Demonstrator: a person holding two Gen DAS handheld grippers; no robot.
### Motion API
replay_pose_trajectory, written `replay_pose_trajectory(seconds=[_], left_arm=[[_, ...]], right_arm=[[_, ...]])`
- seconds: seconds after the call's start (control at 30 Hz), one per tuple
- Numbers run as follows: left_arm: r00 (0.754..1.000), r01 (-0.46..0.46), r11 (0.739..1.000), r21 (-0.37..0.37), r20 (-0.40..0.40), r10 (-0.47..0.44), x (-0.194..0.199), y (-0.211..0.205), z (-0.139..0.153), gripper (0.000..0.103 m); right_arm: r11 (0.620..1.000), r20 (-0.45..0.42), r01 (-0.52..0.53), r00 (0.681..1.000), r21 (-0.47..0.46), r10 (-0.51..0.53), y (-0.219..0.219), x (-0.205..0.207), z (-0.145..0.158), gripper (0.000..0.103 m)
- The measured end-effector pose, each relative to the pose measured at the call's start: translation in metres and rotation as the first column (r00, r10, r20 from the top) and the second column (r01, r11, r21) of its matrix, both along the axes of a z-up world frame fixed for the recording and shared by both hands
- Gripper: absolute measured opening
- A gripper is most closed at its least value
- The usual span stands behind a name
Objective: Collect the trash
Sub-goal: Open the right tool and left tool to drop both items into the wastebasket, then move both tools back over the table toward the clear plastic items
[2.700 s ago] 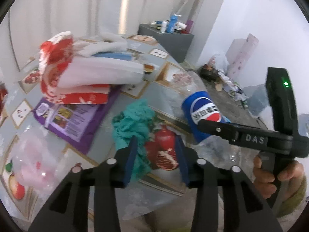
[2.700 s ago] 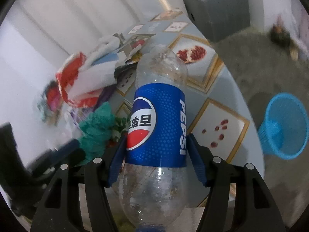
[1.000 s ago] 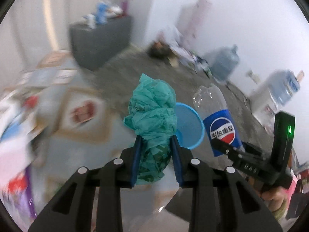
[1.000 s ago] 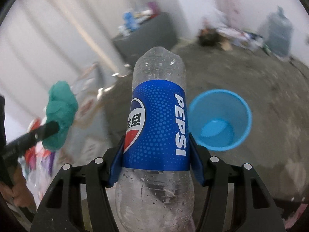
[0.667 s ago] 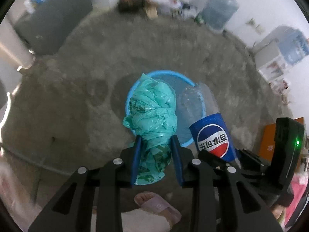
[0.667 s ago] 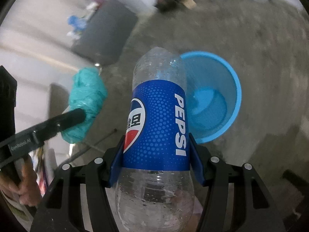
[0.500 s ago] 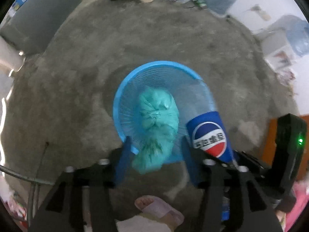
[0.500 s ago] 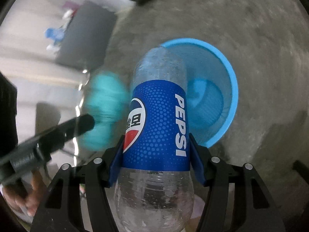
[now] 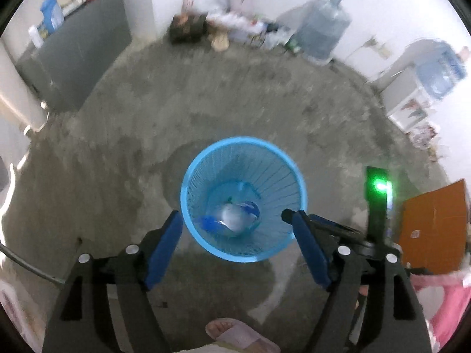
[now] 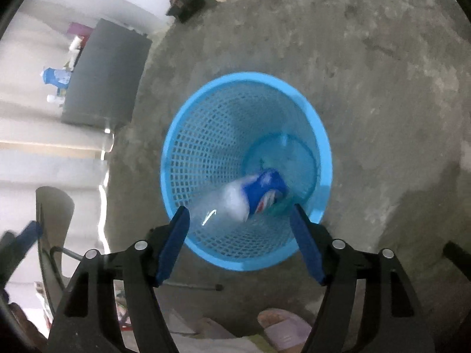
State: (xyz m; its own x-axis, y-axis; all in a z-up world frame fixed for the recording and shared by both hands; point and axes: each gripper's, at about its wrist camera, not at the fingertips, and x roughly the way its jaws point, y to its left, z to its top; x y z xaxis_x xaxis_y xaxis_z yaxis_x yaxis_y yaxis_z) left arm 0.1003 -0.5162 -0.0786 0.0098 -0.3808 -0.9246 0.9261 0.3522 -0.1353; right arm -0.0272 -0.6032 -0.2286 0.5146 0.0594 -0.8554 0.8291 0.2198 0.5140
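Both grippers hang over the blue bin (image 9: 188,182) on the concrete floor (image 9: 206,103), pointing steeply down. The left gripper (image 9: 235,220) has its fingers (image 9: 164,244) spread wide with nothing between them; they have just been opening. The right gripper (image 10: 240,220) is likewise released, its fingers (image 10: 306,244) having just been opening, and grips nothing. The bottle (image 10: 250,194) lies blurred inside the bin, tilted against the mesh wall, blue label toward the bottom. A scrap of the green bag (image 10: 278,210) shows just beside the bottle, low in the bin. In the left view the bottle (image 9: 235,217) sits at the bin's bottom. A foot in a slipper (image 9: 241,335) stands near the bin.
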Motion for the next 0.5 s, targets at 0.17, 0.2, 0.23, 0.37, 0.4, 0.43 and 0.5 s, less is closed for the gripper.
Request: replay_pose_trajectory(seconds=[0.17, 0.2, 0.23, 0.37, 0.4, 0.43, 0.5], left_arm=[[0.999, -0.002, 0.992, -0.127, 0.041, 0.007, -0.005, 0.058, 0.057, 0.079], [1.0, -0.012, 0.989, -0.149, 0.026, 0.016, -0.004, 0.072, 0.066, 0.079], [1.0, -0.018, 0.986, -0.167, 0.009, 0.02, -0.004, 0.082, 0.072, 0.079], [0.995, -0.095, 0.961, -0.261, 0.007, 0.1, -0.011, 0.151, 0.107, 0.089], [0.993, -0.103, 0.954, -0.283, 0.023, 0.114, -0.015, 0.166, 0.113, 0.091], [0.989, -0.12, 0.946, -0.303, 0.048, 0.141, -0.021, 0.188, 0.12, 0.094], [0.977, -0.168, 0.94, -0.298, 0.072, 0.198, -0.029, 0.218, 0.125, 0.097]], right_arm=[[0.984, -0.028, -0.073, 0.997, -0.161, 0.069, 0.028, -0.012, 0.048, 0.069], [0.978, -0.035, -0.085, 0.996, -0.191, 0.08, 0.029, -0.011, 0.057, 0.072], [0.967, -0.046, -0.099, 0.995, -0.236, 0.091, 0.036, -0.012, 0.068, 0.075], [0.88, -0.091, -0.166, 0.986, -0.445, 0.14, 0.078, -0.012, 0.12, 0.09], [0.843, -0.105, -0.183, 0.983, -0.506, 0.15, 0.091, -0.011, 0.136, 0.095], [0.805, -0.123, -0.197, 0.98, -0.559, 0.154, 0.103, -0.009, 0.149, 0.095], [0.715, -0.16, -0.234, 0.972, -0.659, 0.17, 0.126, -0.002, 0.172, 0.095]])
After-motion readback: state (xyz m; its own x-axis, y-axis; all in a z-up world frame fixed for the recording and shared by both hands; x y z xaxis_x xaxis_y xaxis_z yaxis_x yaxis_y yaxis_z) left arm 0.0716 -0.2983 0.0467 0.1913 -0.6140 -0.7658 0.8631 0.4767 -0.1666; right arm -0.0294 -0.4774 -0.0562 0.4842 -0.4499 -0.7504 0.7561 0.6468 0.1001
